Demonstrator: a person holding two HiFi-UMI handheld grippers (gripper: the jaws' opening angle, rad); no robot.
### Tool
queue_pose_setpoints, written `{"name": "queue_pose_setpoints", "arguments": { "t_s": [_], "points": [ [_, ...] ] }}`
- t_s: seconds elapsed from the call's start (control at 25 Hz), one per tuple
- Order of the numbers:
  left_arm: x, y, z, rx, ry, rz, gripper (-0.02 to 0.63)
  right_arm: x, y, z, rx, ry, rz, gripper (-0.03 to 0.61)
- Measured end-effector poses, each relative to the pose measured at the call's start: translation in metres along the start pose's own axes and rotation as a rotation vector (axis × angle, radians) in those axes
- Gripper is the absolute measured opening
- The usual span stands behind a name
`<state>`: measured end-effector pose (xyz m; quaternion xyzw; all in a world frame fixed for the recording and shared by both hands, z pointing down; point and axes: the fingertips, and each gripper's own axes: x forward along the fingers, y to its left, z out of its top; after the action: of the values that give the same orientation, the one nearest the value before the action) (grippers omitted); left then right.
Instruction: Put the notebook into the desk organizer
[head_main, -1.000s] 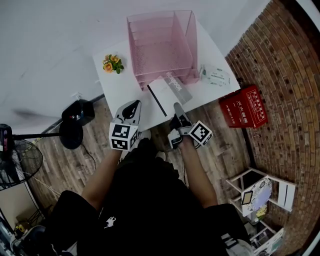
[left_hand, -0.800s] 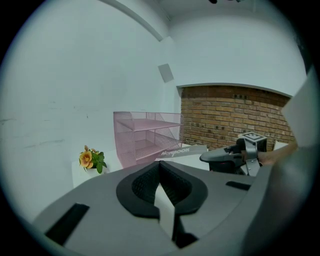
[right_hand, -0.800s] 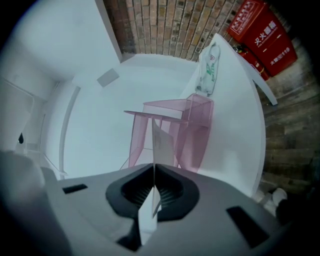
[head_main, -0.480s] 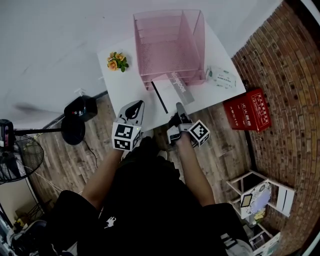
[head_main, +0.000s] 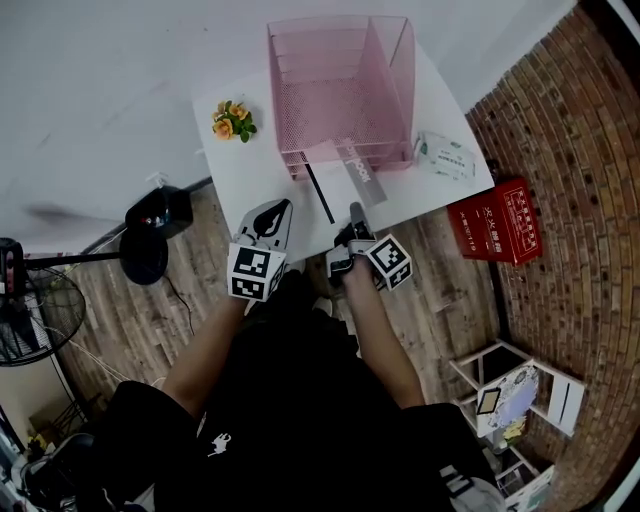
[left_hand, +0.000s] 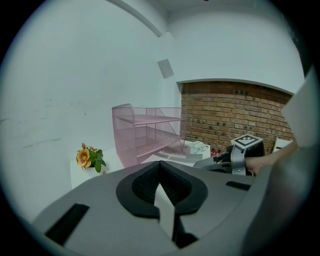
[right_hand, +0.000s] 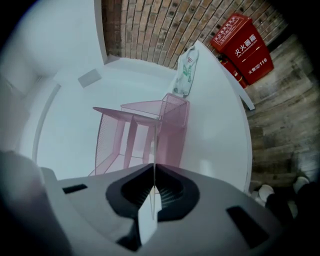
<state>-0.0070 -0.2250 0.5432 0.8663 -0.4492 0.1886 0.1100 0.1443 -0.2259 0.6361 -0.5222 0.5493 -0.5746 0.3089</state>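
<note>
The right tongs (head_main: 352, 210) are clenching the near edge of the notebook (head_main: 345, 185), which is showing edge-on as a thin line between their pads in the right gripper view. In the head view the notebook is lying flat at the centre of the frame. Its far end is sitting inside the lowest tier of the pink mesh desk organizer (head_main: 325, 100), and its near half is sticking out over the white table (head_main: 250, 170), stopping close to the table's front edge. The left tongs (head_main: 278, 208) are pressed together with nothing in them, hovering over that front edge just left of the notebook and apart from it. The organizer is standing at the top centre, toward the table's far edge by the white wall. A bare strip of table is lying open between its left wall and the small orange flowers (head_main: 230, 120) at the upper left. To the right, a tissue pack (head_main: 445, 155) is resting near the table's right corner, apart from the organizer. A red box (head_main: 497, 218) is standing on the wooden floor (head_main: 440, 290) beside that corner.
</note>
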Motion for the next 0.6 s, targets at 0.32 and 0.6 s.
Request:
{"name": "queue_pose_setpoints", "arguments": {
  "t_s": [0.32,0.6],
  "points": [
    [0.004,0.008,-0.003,0.007,0.007,0.013,0.003,0.018,0.0,0.002,0.037,-0.049,-0.016,0.012],
    [0.008,0.013,-0.002,0.013,0.013,0.009,0.003,0.032,-0.003,0.001,0.077,-0.082,-0.034,0.012]
  ]
}}
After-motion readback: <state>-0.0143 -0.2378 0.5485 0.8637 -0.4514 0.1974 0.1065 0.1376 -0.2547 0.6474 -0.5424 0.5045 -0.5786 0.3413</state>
